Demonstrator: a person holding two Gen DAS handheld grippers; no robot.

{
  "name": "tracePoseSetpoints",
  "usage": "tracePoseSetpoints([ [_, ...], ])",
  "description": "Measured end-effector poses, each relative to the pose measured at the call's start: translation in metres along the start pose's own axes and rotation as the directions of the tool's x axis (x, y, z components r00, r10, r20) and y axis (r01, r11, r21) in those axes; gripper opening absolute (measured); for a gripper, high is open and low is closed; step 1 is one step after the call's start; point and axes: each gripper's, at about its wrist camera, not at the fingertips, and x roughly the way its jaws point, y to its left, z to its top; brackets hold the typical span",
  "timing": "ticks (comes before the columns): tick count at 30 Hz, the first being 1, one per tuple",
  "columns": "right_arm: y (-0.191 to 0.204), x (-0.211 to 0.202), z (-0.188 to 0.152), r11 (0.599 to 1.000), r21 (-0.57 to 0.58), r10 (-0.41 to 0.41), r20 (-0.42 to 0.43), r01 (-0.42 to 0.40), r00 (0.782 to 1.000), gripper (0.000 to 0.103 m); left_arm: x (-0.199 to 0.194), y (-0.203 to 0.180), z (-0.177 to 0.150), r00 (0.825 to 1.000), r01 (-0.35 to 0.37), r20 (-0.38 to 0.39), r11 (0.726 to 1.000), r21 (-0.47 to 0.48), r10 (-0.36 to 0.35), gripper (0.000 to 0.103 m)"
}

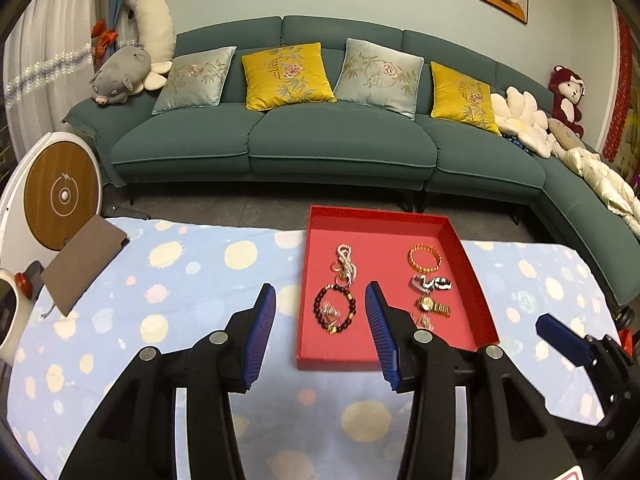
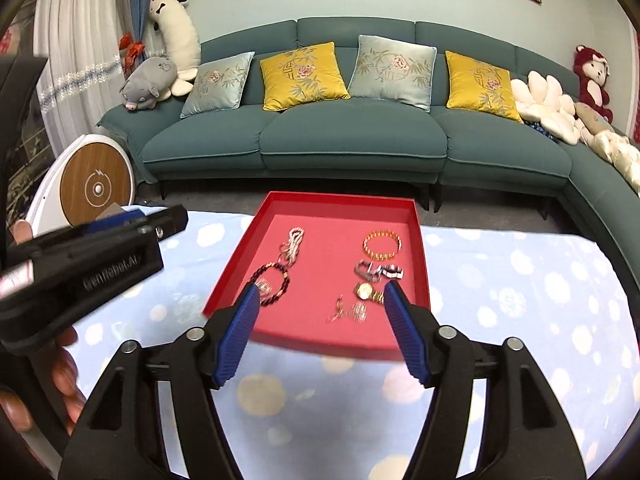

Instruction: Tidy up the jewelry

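Observation:
A red tray [image 1: 466, 256] [image 2: 421, 248] lies on a spotted blue cloth and holds the jewelry. In it are a pearl string [image 1: 345, 262] [image 2: 294, 242], a dark bead bracelet [image 1: 318, 306] [image 2: 282, 276], an amber bead bracelet [image 1: 425, 257] [image 2: 382, 245], a black-and-white piece [image 1: 430, 283] [image 2: 378, 271], a gold watch [image 1: 434, 306] [image 2: 366, 291] and small gold bits [image 2: 348, 311]. My left gripper [image 1: 320, 300] hangs open above the tray's near left part, nothing between its fingers. My right gripper [image 2: 322, 296] is open over the tray's near edge, holding nothing.
A brown flat board [image 1: 82, 264] lies at the cloth's left edge. A round white-and-wood device [image 1: 60, 196] [image 2: 96, 188] stands left of the table. A teal sofa [image 1: 320, 136] with cushions runs behind. The right gripper's side [image 1: 568, 340] shows at right; a hand [image 2: 60, 380] holds the left one.

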Motion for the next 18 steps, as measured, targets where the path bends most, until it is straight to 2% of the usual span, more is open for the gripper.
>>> tracePoseSetpoints([
  [4,0.009,-0.026,-0.023,0.999,0.009,-0.034,0.005,0.033,0.999,0.077,-0.026,0.007,-0.029,0.999,-0.04,0.007,0.999,0.007,0.04,0.058],
  [10,0.007,-0.053,-0.062,0.998,0.001,-0.067,-0.01,0.067,0.998,0.082,-0.046,0.016,-0.073,0.995,-0.099,0.003,0.994,0.044,0.099,0.061],
  [12,0.001,-0.058,-0.075,0.997,0.025,-0.076,-0.02,0.077,0.997,0.083,-0.047,0.017,-0.086,0.992,-0.127,-0.005,0.99,0.06,0.127,0.067],
  [14,-0.007,-0.059,-0.088,0.994,0.048,-0.094,-0.04,0.096,0.995,0.087,-0.046,0.017,-0.098,0.992,-0.125,-0.023,0.99,0.064,0.126,0.071],
  [18,-0.014,-0.054,-0.112,0.991,0.068,-0.113,-0.087,0.119,0.99,0.087,-0.037,0.014,-0.111,0.989,-0.13,-0.053,0.988,0.085,0.135,0.072],
])
